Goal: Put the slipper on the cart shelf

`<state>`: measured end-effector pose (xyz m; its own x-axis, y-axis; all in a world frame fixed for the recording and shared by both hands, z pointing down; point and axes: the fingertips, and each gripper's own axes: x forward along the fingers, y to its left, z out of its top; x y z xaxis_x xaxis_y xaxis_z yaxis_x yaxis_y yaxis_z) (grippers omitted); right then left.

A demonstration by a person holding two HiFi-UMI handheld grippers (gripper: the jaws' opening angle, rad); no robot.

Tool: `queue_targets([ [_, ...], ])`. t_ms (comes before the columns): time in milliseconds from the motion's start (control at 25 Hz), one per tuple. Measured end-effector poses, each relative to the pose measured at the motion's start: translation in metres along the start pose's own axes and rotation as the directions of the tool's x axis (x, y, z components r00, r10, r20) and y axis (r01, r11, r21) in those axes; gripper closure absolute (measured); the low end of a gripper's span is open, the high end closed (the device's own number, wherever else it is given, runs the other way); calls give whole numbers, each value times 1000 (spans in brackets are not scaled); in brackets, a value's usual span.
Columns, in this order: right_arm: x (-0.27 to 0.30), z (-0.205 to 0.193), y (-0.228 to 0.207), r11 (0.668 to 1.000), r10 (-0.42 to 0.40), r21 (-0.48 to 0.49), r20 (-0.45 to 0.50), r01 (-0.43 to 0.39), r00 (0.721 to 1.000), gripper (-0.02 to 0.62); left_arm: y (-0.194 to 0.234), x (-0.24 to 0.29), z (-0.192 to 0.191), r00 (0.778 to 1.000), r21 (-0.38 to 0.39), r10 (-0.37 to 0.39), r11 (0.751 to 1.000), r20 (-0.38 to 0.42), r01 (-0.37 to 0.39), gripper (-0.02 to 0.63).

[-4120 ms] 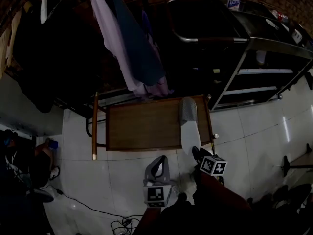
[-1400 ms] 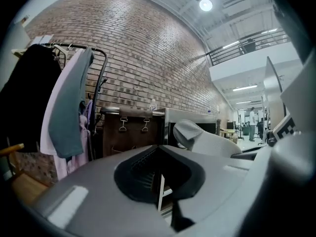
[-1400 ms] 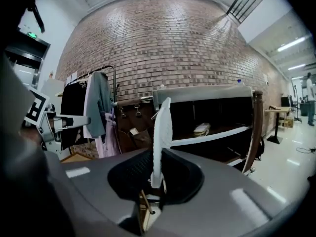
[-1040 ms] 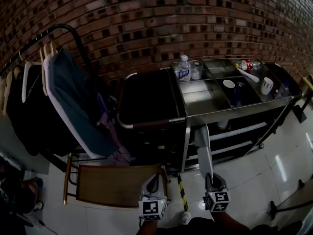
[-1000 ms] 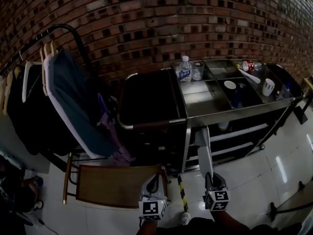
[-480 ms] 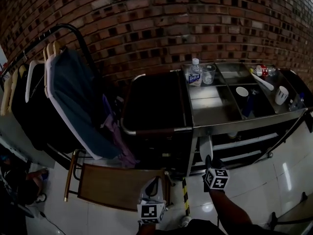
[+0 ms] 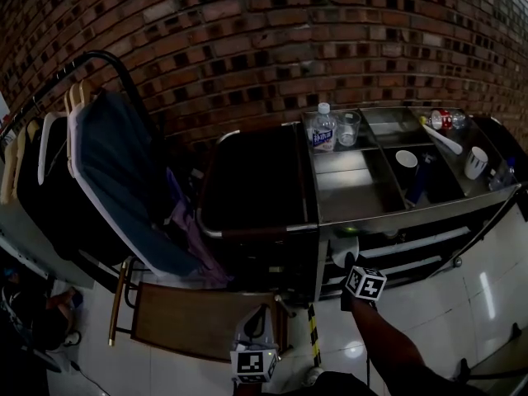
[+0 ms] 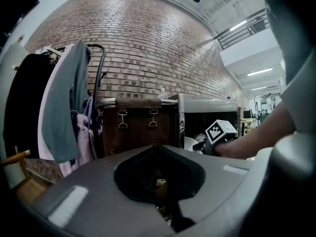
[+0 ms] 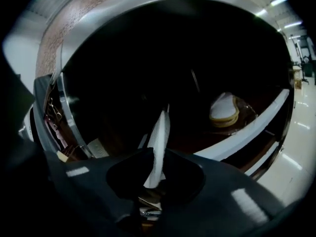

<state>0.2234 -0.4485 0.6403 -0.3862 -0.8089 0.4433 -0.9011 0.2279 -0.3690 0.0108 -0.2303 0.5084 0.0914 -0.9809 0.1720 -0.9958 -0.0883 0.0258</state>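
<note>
**Head view.** Seen from above, a steel cart (image 7: 388, 209) stands against a brick wall (image 7: 247, 31). Its top tray holds a water bottle (image 7: 323, 128), a glass (image 7: 348, 128), a bowl (image 7: 406, 158) and a white cup (image 7: 473, 162). A dark bag (image 7: 256, 188) hangs on the cart's left end. Left of that is a clothes rack (image 7: 99, 64) with garments on hangers, and a low wooden bench (image 7: 198, 324) sits on the pale floor in front. The right gripper (image 7: 351, 264) reaches toward the open shelf below the cart's top. It holds the white slipper (image 7: 343, 249), whose far end is at the shelf opening. The left gripper (image 7: 257, 313) hangs low over the bench, well apart from the cart.

**Left gripper view.** The jaws are pressed together with nothing between them. Beyond them are the hanging clothes, the buckled front of the bag and the cart. The right gripper's marker cube (image 8: 220, 131) and the person's forearm (image 8: 256, 142) are at the shelf.

**Right gripper view.** The jaws pinch the slipper, which rises edge-on from between them as a thin white strip. It points into the dark shelf space. Whether it touches the shelf floor cannot be told. Farther in, a pale rounded object with a tan rim (image 9: 224, 110) lies on the shelf. A bright metal rail (image 9: 252, 127) crosses in front.
</note>
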Motion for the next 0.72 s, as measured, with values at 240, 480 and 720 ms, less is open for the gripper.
queue_targets([
  [240,10,0,-16,996,-64,-59,-12,63,998,508,-6,1,2,1000,1,-19,1000,9,19,591],
  [480,14,1,-28,957,-203,-214,1,198,979,429,-4,-8,-3,1000,-19,-3,1000,-14,2,591],
  [720,25,4,-33,923,-236,-305,27,233,971,407,-5,-14,-4,1000,-15,-19,1000,-21,19,591],
])
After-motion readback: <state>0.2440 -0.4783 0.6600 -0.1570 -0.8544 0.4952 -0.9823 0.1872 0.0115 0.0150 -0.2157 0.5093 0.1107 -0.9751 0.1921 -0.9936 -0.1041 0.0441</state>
